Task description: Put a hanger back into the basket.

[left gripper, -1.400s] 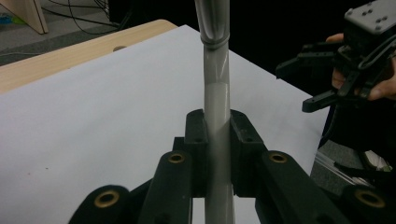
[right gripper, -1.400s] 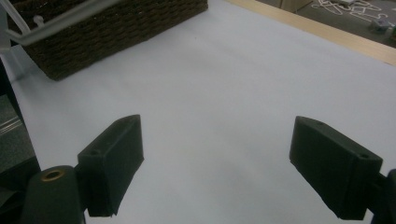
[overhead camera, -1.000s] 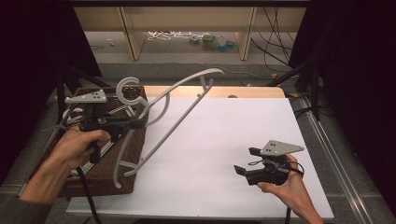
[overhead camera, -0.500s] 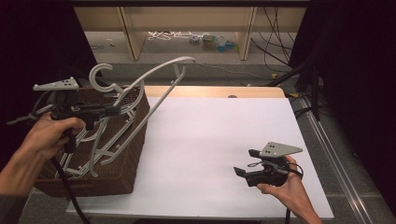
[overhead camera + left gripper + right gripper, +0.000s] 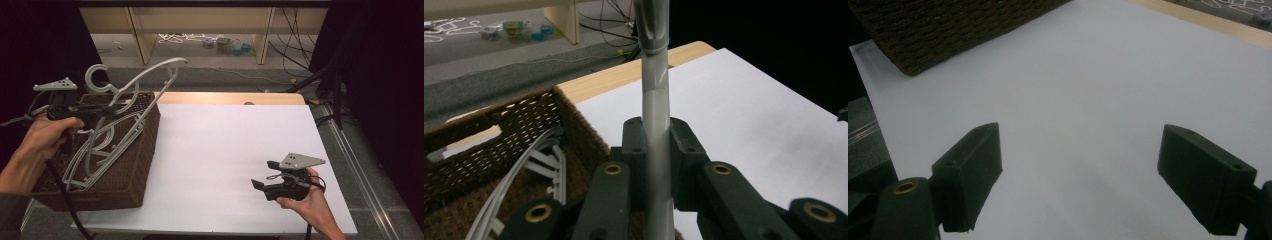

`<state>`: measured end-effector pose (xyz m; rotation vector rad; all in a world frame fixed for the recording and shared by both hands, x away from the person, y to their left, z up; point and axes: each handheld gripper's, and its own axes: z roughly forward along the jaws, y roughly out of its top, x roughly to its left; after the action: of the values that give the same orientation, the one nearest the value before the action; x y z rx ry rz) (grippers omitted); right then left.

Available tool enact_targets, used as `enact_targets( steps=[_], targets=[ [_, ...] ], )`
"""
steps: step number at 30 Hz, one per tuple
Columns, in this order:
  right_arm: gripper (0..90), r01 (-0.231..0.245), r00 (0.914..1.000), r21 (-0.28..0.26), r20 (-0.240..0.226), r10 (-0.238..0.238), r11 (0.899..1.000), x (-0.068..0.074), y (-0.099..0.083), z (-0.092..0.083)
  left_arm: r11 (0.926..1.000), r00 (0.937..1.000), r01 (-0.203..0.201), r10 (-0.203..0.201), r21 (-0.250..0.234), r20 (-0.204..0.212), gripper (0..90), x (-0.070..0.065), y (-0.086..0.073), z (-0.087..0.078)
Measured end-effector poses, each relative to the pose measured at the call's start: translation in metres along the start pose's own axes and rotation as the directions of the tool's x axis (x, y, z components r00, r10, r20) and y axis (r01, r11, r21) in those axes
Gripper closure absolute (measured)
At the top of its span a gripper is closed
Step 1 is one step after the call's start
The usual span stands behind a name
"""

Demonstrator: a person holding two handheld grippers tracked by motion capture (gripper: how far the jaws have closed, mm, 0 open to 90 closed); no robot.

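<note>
At the left, the left gripper was clamped on a grey hanger, held above the wicker basket containing further hangers. At the near right, the right gripper hovered over the white table, jaws apart and empty.

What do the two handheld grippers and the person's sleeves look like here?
Both the left gripper and the right gripper are black, each topped by a grey three-cornered plate with small dark dots. Brass-coloured pivot pins show on the linkages. A black cable trails from each. A dark grey sleeve covers the left forearm.
</note>
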<state>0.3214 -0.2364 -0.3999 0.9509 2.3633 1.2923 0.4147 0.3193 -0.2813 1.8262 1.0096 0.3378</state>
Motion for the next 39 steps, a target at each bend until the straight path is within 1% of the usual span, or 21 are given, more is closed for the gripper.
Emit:
enact_targets(
  steps=[1,3,6,7,10,12,13,14,16,18,19,21,22,25,27,29,30,35,37,38,39],
  targets=[
    [18.8,-0.002,1.0,0.003,0.0,0.002,1.0,0.0,0.0,0.0,0.9999,0.9997,-0.013,0.013,0.0,-0.02,79.6,0.004,-0.001,0.0],
    [18.8,-0.003,1.0,0.003,-0.002,0.003,1.0,0.0,0.0,0.0,1.0,0.9998,-0.002,0.002,0.001,-0.02,79.6,0.01,-0.005,0.0],
    [18.8,-0.003,1.0,0.005,-0.001,0.003,1.0,0.0,-0.001,0.0,0.9999,0.9985,0.002,-0.001,0.012,-0.054,79.6,0.021,-0.011,-0.003],
    [18.8,-0.003,1.0,0.005,-0.002,0.003,1.0,0.0,-0.001,0.0,0.9999,0.9985,0.01,-0.01,0.009,-0.055,79.5,0.024,-0.013,-0.003],
    [18.8,0.005,1.0,-0.001,-0.002,-0.005,1.0,0.0,0.0,0.001,0.9996,0.9968,-0.001,0.004,0.03,-0.08,79.6,0.033,-0.02,-0.005],
    [18.8,0.0,1.0,0.004,-0.002,0.0,1.0,0.001,-0.001,0.001,0.9998,0.9963,0.005,-0.004,0.02,-0.085,79.6,0.038,-0.025,-0.005],
    [18.8,0.0,1.0,0.005,-0.002,0.0,1.0,0.0,-0.001,0.001,0.9994,0.9959,0.003,0.0,0.035,-0.091,79.6,0.04,-0.028,-0.007],
    [18.8,0.0,1.0,0.003,-0.001,0.0,1.0,0.0,-0.001,0.001,0.9995,0.9959,0.005,-0.002,0.033,-0.09,79.6,0.043,-0.031,-0.007],
    [18.7,0.0,1.0,0.005,-0.003,0.0,1.0,0.0,-0.001,0.001,0.9986,0.995,0.012,-0.007,0.051,-0.1,79.6,0.047,-0.035,-0.008],
    [18.7,0.001,1.0,0.01,-0.006,-0.001,1.0,0.0,-0.001,0.002,0.9982,0.9934,0.016,-0.009,0.058,-0.114,79.6,0.052,-0.04,-0.009],
    [18.6,0.0,1.0,0.012,-0.006,0.001,1.0,0.0,-0.001,0.002,0.9981,0.9933,0.025,-0.018,0.057,-0.114,79.5,0.054,-0.042,-0.009],
    [18.6,0.006,1.0,0.009,-0.008,-0.005,1.0,0.0,-0.001,0.002,0.9978,0.9929,0.026,-0.019,0.061,-0.118,79.6,0.059,-0.046,-0.011],
    [18.6,0.004,0.9999,0.011,-0.013,-0.004,1.0,0.0,-0.001,0.002,0.9978,0.9922,0.025,-0.017,0.062,-0.123,79.6,0.06,-0.048,-0.013],
    [18.6,0.0,1.0,0.01,-0.007,0.0,1.0,0.0,-0.001,0.002,0.998,0.9925,0.025,-0.018,0.058,-0.121,79.6,0.064,-0.052,-0.016],
    [18.6,0.003,1.0,0.008,-0.006,-0.003,1.0,0.0,-0.001,0.002,0.9982,0.9933,0.017,-0.01,0.058,-0.115,79.6,0.065,-0.054,-0.019],
    [18.6,0.003,1.0,0.013,-0.009,-0.003,1.0,0.0,-0.002,0.002,0.9982,0.9927,0.005,0.002,0.06,-0.121,79.5,0.066,-0.058,-0.021],
    [18.6,0.001,1.0,0.015,-0.004,-0.001,1.0,0.0,-0.002,0.001,0.9979,0.9931,0.003,0.005,0.064,-0.117,79.5,0.067,-0.06,-0.022],
    [18.5,-0.001,0.9999,0.009,-0.01,0.001,1.0,-0.001,-0.002,0.002,0.9974,0.9905,0.001,0.009,0.072,-0.137,79.5,0.073,-0.068,-0.026],
    [18.5,-0.002,1.0,0.01,-0.009,0.002,1.0,-0.001,-0.002,0.002,0.9971,0.9904,-0.002,0.012,0.076,-0.138,79.5,0.074,-0.071,-0.027],
    [18.5,-0.002,0.9999,0.01,-0.01,0.002,1.0,-0.001,-0.002,0.002,0.9968,0.991,0.001,0.01,0.081,-0.133,79.6,0.075,-0.073,-0.027],
    [18.5,-0.001,0.9999,0.01,-0.01,0.001,1.0,-0.001,-0.002,0.002,0.996,0.9904,-0.004,0.017,0.089,-0.137,79.5,0.075,-0.074,-0.028]
  ],
)
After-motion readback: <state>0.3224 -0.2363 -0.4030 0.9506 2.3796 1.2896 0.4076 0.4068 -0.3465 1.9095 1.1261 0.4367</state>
